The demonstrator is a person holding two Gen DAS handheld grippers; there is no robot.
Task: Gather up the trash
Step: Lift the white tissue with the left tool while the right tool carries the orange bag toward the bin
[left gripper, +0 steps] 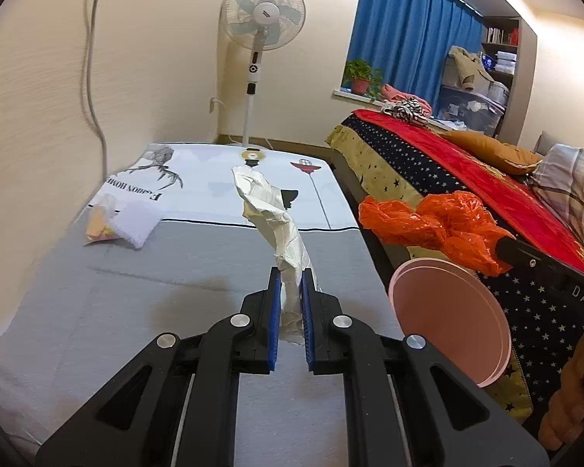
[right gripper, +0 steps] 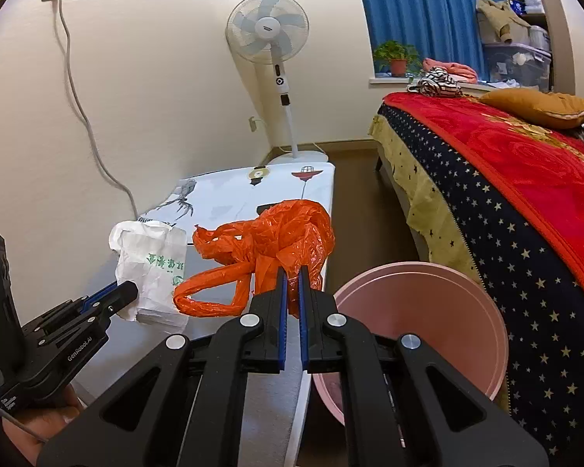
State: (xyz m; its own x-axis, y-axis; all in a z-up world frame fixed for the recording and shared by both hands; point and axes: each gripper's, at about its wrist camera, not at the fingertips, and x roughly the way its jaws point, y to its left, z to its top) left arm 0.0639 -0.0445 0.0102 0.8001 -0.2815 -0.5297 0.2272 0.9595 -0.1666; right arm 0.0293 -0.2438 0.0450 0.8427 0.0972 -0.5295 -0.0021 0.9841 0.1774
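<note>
My left gripper is shut on a crumpled white plastic bag and holds it above the table; the bag also shows in the right wrist view, with green print. My right gripper is shut on an orange plastic bag that hangs over the table's right edge, just left of the pink bin. In the left wrist view the orange bag hangs at the right gripper's tip above the pink bin.
A small bag with yellow and orange contents and a white cloth lie at the table's far left. The table stands against the wall. A bed is right of the bin. A standing fan is behind the table.
</note>
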